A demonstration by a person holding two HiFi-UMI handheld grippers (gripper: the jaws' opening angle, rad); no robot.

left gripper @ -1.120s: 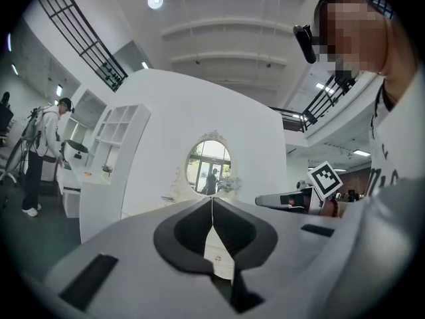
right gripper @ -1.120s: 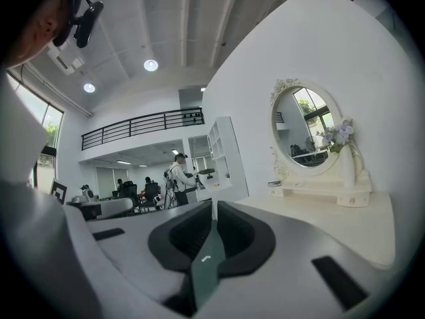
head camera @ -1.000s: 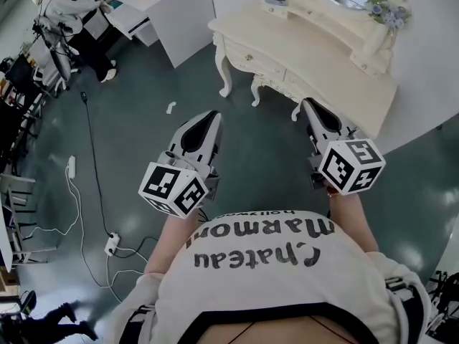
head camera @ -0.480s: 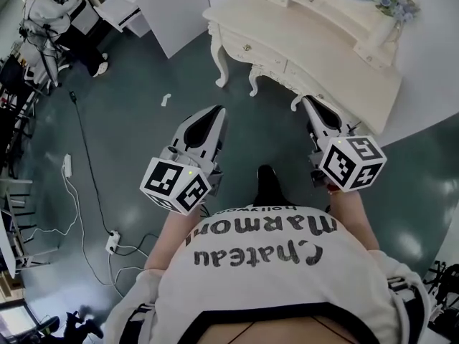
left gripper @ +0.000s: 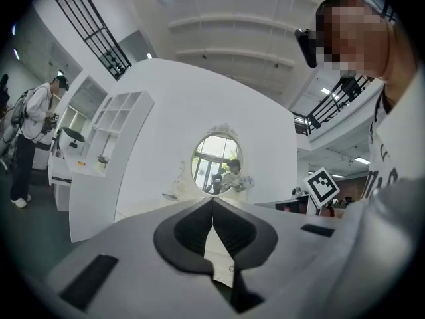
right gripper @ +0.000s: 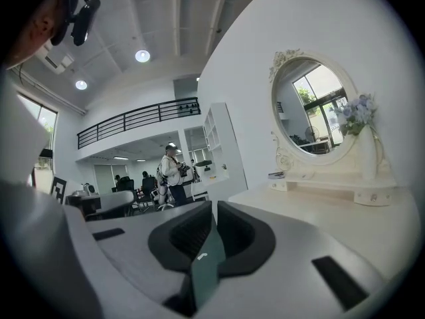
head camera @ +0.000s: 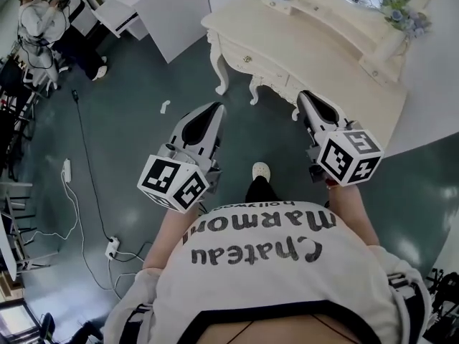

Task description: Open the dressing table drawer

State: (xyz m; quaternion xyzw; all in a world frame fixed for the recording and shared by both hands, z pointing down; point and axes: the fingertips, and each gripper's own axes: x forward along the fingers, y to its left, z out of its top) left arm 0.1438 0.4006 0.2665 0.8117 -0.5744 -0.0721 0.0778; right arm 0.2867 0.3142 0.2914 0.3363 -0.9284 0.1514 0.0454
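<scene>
The left claw (head camera: 214, 112) and right claw (head camera: 304, 96) are clenched on nothing and point at the dressing table (head camera: 315, 38), because its shut drawer (head camera: 244, 56), on its front, is not reached yet.

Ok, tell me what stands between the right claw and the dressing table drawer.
Nothing visible does. Only floor lies between the right claw and the drawer in the front of the dressing table.
</scene>
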